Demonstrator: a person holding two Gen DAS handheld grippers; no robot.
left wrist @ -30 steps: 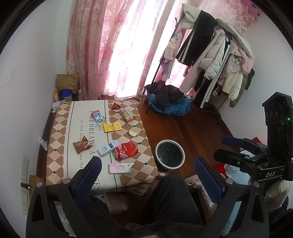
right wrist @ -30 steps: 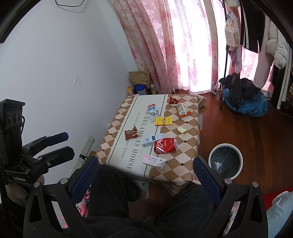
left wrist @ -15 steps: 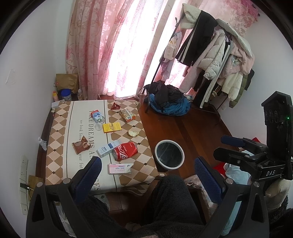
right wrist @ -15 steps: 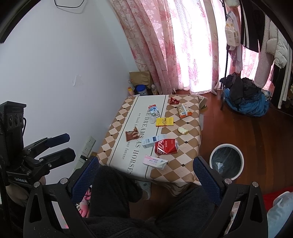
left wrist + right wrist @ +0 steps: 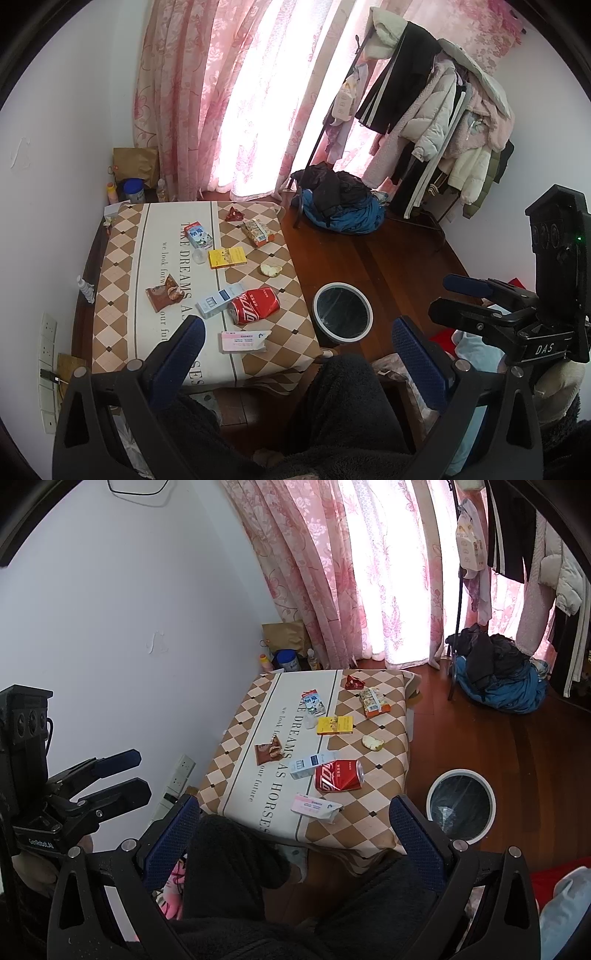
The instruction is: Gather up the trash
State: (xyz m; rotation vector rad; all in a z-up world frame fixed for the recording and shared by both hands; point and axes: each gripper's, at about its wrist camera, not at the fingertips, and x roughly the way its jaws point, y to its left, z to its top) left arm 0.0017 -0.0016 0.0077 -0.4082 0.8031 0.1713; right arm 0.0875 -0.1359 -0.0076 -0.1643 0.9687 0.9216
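A low table (image 5: 122, 258) with a checked cloth holds trash: a crushed red cola can (image 5: 255, 305), a pink-white packet (image 5: 242, 341), a blue-white box (image 5: 218, 300), a brown wrapper (image 5: 164, 297), a yellow box (image 5: 227, 257), a milk carton (image 5: 198, 235), a snack bag (image 5: 258, 232) and a bread piece (image 5: 270, 269). A white-rimmed bin (image 5: 341, 316) stands on the floor right of the table. My left gripper (image 5: 295, 336) is open and empty, high above the table's near edge. My right gripper (image 5: 295, 812) is open and empty too, also high; the can (image 5: 339, 775) and bin (image 5: 461, 805) lie below it.
A clothes rack (image 5: 436, 110) with coats and a heap of dark clothes (image 5: 338, 208) stand on the wooden floor at the back right. Pink curtains (image 5: 229, 92) cover the window. Bottles and a paper bag (image 5: 135, 168) sit in the corner. My dark-clothed legs fill the bottom.
Both views shift very slightly; the table and bin sit a touch lower and closer in the frames. Both grippers stay open and empty.
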